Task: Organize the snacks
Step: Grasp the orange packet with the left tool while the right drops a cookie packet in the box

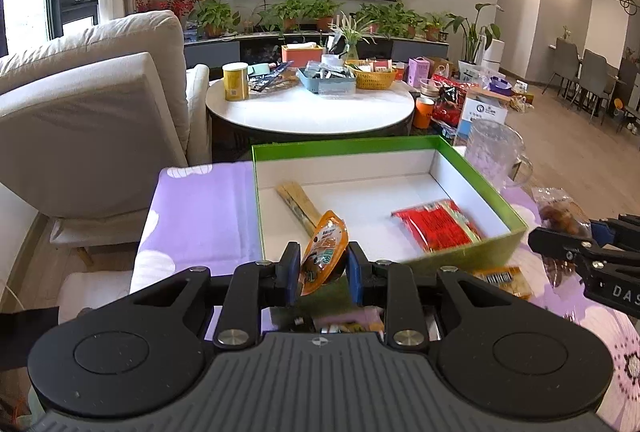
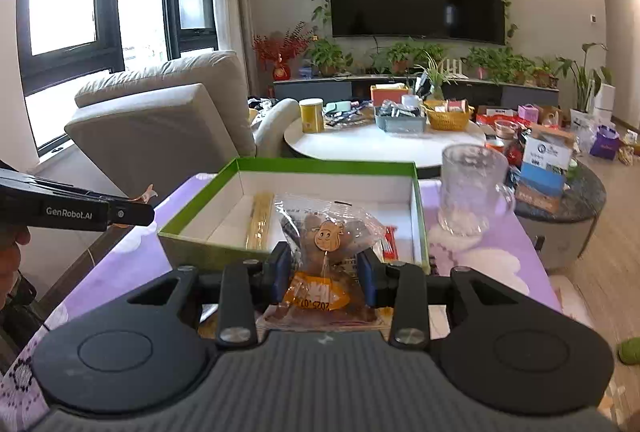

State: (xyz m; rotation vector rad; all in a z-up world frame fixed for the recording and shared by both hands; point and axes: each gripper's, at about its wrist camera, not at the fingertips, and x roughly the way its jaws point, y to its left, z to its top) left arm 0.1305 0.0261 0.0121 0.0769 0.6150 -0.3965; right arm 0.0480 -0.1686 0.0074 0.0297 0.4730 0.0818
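Observation:
A green box [image 1: 460, 256] with a white inside lies on the purple cloth; it also shows in the right wrist view [image 2: 200, 192]. In it lie a red packet [image 1: 438, 224] and a tan stick pack [image 1: 298, 202]. My left gripper [image 1: 323, 270] is shut on an orange snack pouch [image 1: 326, 248], held above the box's near wall. My right gripper [image 2: 323, 272] is shut on a clear bag of brown snacks [image 2: 326, 236], held just before the box's near wall. The right gripper also shows at the right edge of the left wrist view [image 1: 560, 244].
A glass mug [image 2: 468, 188] stands right of the box. Another orange packet [image 1: 506, 280] lies on the cloth [image 1: 200, 216] near the box corner. A beige sofa [image 1: 80, 120] is at the left, a cluttered round white table [image 1: 312, 112] behind.

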